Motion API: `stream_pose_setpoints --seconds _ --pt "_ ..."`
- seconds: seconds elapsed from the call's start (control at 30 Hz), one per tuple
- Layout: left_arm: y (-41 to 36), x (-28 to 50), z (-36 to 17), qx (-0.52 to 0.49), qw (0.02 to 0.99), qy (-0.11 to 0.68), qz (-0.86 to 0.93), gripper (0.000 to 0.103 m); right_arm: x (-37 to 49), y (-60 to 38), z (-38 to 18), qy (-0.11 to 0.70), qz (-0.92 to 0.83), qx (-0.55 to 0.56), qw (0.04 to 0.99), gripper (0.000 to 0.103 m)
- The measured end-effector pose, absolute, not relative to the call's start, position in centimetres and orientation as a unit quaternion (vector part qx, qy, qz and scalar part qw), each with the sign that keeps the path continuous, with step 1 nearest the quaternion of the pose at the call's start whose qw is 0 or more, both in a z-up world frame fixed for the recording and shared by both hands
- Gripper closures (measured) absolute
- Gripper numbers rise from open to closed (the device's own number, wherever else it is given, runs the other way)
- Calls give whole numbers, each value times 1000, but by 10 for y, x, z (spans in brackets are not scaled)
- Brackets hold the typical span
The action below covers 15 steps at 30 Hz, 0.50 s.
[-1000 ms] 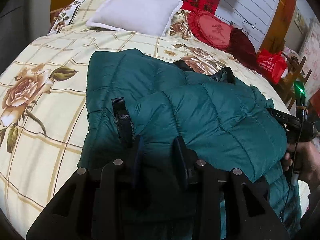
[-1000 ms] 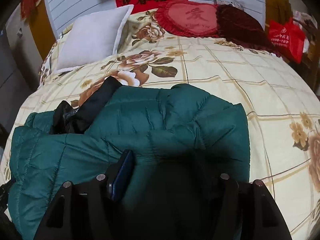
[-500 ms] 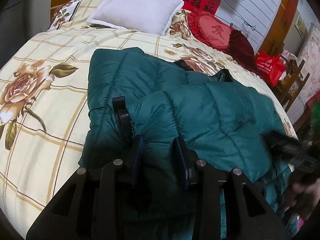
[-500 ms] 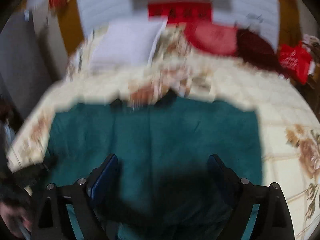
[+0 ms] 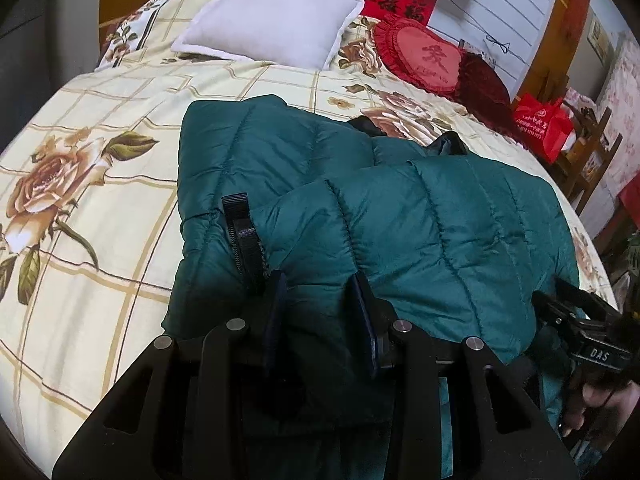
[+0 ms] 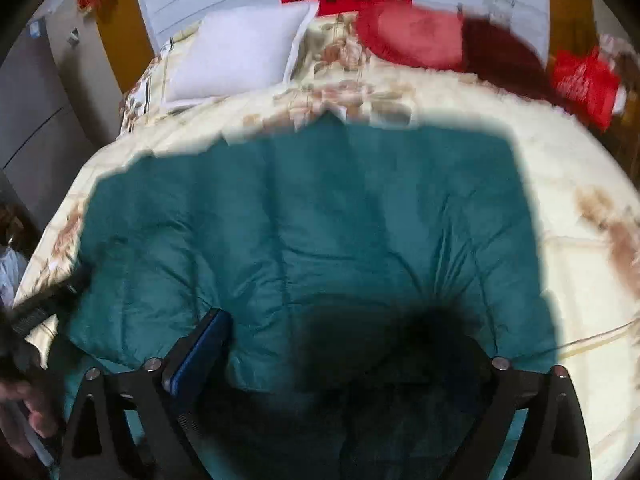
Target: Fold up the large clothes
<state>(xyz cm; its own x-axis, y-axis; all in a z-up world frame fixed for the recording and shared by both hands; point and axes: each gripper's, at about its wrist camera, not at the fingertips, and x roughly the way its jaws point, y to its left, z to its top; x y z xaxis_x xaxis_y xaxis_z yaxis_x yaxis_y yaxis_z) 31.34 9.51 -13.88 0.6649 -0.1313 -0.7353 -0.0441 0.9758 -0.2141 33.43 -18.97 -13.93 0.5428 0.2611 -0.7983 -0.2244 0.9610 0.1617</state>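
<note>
- Green puffer jacket (image 5: pixel 400 216): lies across the flowered bedspread (image 5: pixel 80 184), near the person's edge of the bed, well apart from the white pillow (image 5: pixel 272 16) and the red heart cushion (image 5: pixel 428 56) at the head.
- State of the fold: one quilted panel is laid over the body of the jacket; a dark lining or collar (image 5: pixel 448 142) shows at the far edge, and a black strap (image 5: pixel 244 232) lies on the left side.
- Left gripper (image 5: pixel 320 312): narrowly set, its jaws clenched on a bunch of the jacket's near edge.
- Right gripper (image 6: pixel 348 344): its jaws have just been opening and stand wide apart, released; jacket fabric lies beneath and between them, but the pads do not press on it.
- Progress, as a judgement: the task appears partly done. The jacket is still a broad, bulky shape, so at least one further fold and a flattening seem left.
- Right wrist view: blurred, so fine detail is not legible.
</note>
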Motion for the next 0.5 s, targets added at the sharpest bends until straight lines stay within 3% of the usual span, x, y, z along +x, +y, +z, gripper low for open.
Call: stream_pose_setpoints --seconds 0.5 --pt "89 313 -140 -97 911 401 -14 69 323 -192 -140 430 146 28 890 0"
